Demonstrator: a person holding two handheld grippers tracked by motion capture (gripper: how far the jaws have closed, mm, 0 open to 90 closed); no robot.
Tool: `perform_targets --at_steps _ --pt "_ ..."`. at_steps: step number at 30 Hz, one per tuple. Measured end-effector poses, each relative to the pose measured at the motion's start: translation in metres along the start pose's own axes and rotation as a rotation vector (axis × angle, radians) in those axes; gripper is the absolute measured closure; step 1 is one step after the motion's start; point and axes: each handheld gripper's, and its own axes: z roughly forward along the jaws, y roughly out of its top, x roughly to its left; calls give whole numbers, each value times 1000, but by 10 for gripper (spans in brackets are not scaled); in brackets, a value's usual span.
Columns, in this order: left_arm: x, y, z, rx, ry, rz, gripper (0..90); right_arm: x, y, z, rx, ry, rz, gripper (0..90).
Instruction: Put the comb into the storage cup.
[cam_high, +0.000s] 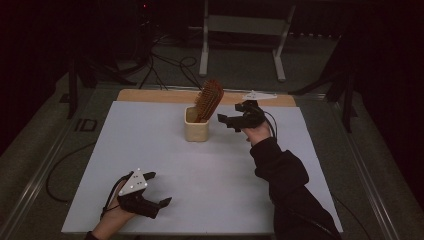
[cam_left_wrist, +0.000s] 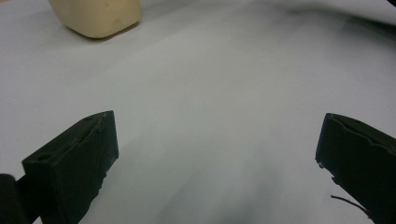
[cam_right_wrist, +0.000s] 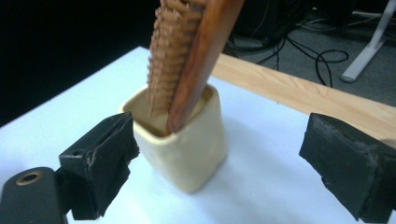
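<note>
Hairbrush (cam_high: 208, 99), a reddish-brown wooden paddle with a bed of bristles, stands handle-down in the cream square ceramic cup (cam_high: 196, 131) toward the far middle of the white table sheet (cam_high: 150, 150), its head leaning to the right, out past the cup's rim.

Going from left: the left gripper (cam_high: 161, 189) rests low at the near left of the sheet, well apart from the cup. In the left gripper view its 2 black jaws stand wide apart with bare sheet between them, gripping nothing, and the cup's base (cam_left_wrist: 95, 16) shows far off at the top.

At the centre, the cup looks narrow for what it carries, and the brush's weight sits high and off to 1 side. That is my main worry: a sideways knock on the head could tip cup and brush together.

To the right, the right gripper (cam_high: 233, 115) hovers just beside the cup and the brush head, apart from both. In the right gripper view (cam_right_wrist: 219, 154) its jaws are spread wide and empty, with the cup (cam_right_wrist: 187, 149) standing nearer the left jaw and the brush (cam_right_wrist: 187, 56) rising above.

If that hand closes on the cup off-centre, 1 pad would likely touch first and shove the cup. If it pulls the brush along its lean, the handle could drag the cup over. The wooden board (cam_high: 150, 95) at the far edge leaves little room behind.
</note>
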Motion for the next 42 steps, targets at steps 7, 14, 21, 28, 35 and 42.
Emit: perform_targets --at_steps 7,14,21,28,35,42 --pt "0 0 0 2 2 2 1 -2 -17 -11 29 -5 -20 88" --pt "-1 0 0 3 3 4 1 -4 -37 -20 45 -10 -35 84" --pt "-1 0 0 5 4 5 1 -6 -63 -29 65 3 -32 84" --pt "-1 1 0 6 4 6 1 -6 -87 -37 85 34 -39 84" --pt "0 0 0 4 3 4 1 3 -103 -48 86 46 -94 84" --pt "-1 0 0 5 1 8 1 11 -120 -57 85 53 -138 84"
